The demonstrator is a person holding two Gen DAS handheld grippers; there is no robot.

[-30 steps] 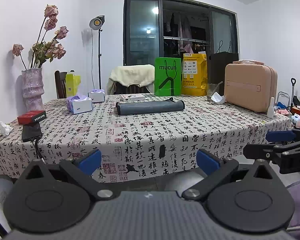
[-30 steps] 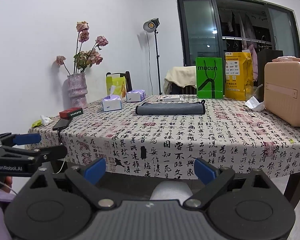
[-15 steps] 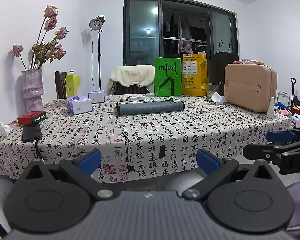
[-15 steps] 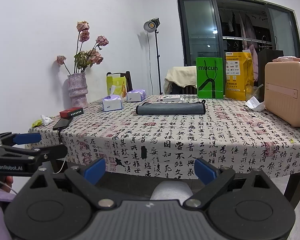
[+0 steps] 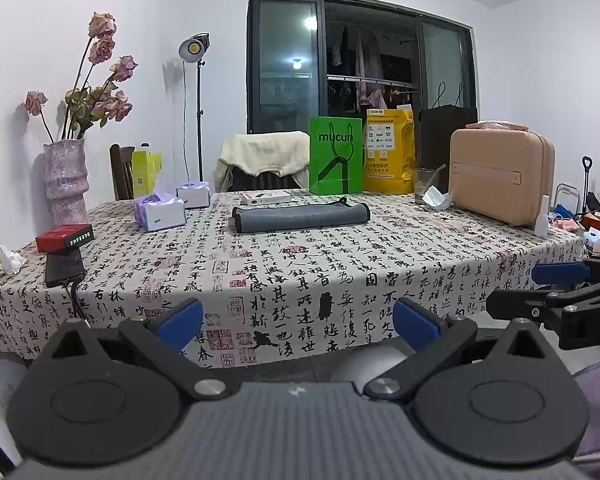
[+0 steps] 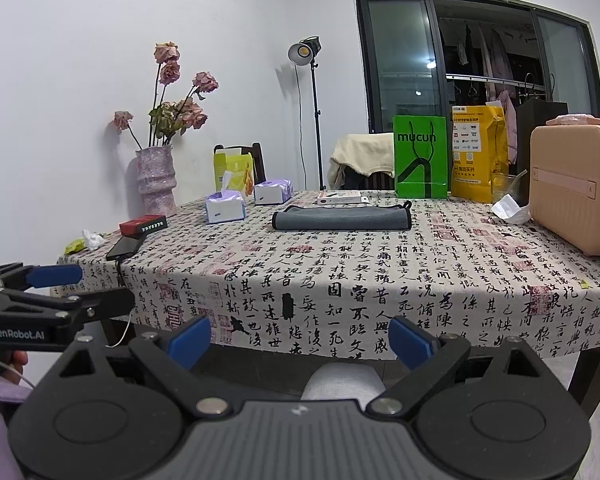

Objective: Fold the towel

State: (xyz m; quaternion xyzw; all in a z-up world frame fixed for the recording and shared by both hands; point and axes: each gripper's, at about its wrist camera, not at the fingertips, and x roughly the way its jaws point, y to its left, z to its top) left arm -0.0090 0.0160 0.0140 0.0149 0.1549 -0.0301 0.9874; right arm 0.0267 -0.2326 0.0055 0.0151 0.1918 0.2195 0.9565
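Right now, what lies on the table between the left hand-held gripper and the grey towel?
Only bare printed tablecloth: the left wrist view shows nothing on it between the open left hand-held gripper and the towel.

White walls (image 5: 540, 80), dark sliding window (image 5: 360, 64), lit studio lamp (image 5: 194, 46).

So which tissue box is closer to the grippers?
The front tissue box, with a tissue sticking out of its top. The other box sits farther back, nearer the yellow carton.

Home dining room, tablecloth-covered table (image 5: 300, 264), flower vase (image 5: 65, 178), balcony laundry (image 5: 364, 68)
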